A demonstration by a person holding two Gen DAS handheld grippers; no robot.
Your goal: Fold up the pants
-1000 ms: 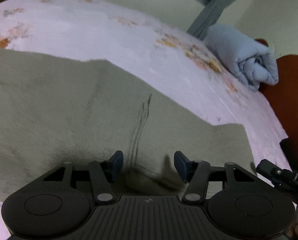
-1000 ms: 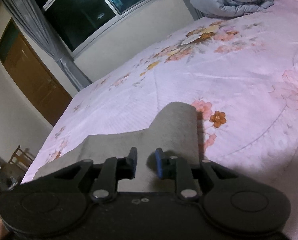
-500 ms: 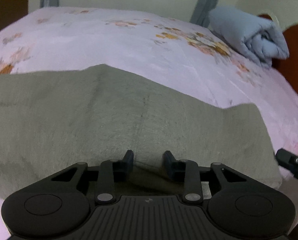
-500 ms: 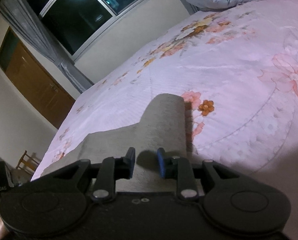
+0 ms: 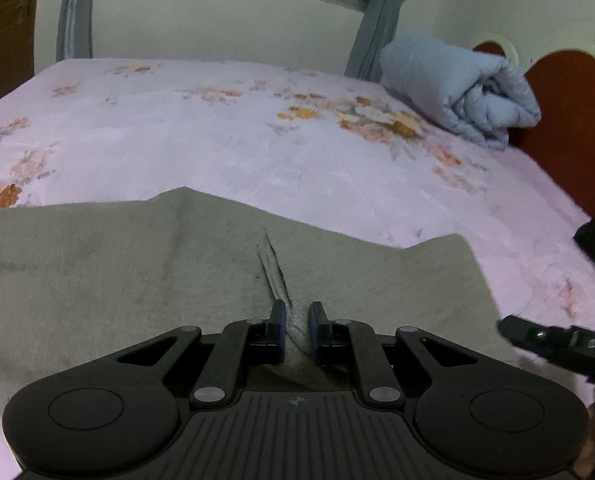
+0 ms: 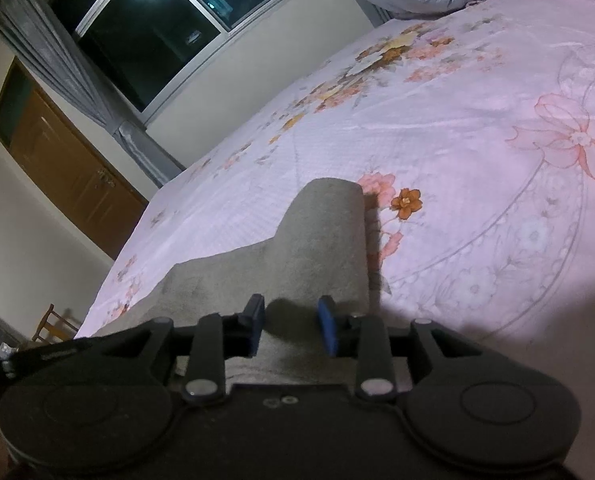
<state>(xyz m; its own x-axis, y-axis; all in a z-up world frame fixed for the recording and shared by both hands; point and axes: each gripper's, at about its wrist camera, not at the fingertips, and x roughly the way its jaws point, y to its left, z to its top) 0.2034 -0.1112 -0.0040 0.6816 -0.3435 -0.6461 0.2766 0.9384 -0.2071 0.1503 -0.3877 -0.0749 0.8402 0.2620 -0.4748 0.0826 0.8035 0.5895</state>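
Observation:
Grey-green pants [image 5: 137,272] lie spread across the near part of a pink floral bed [image 5: 257,148]. My left gripper [image 5: 296,326] has its jaws nearly shut on a pinch of the pants' near edge, with small creases running up from the grip. In the right wrist view the same pants [image 6: 317,248] end in a rounded fold. My right gripper [image 6: 290,326] is open over the pants' near edge, with fabric lying between its fingers. The right gripper's tip shows at the right edge of the left wrist view [image 5: 557,340].
A rolled light-blue quilt [image 5: 457,88] lies at the far right of the bed by a red-brown headboard [image 5: 569,120]. A window with grey curtains [image 6: 145,40], a wooden door [image 6: 69,176] and a chair [image 6: 53,324] stand beyond the bed.
My left gripper has closed from wide open onto the pants' edge and the view has tilted up. My right gripper's jaws have opened wider over the fabric.

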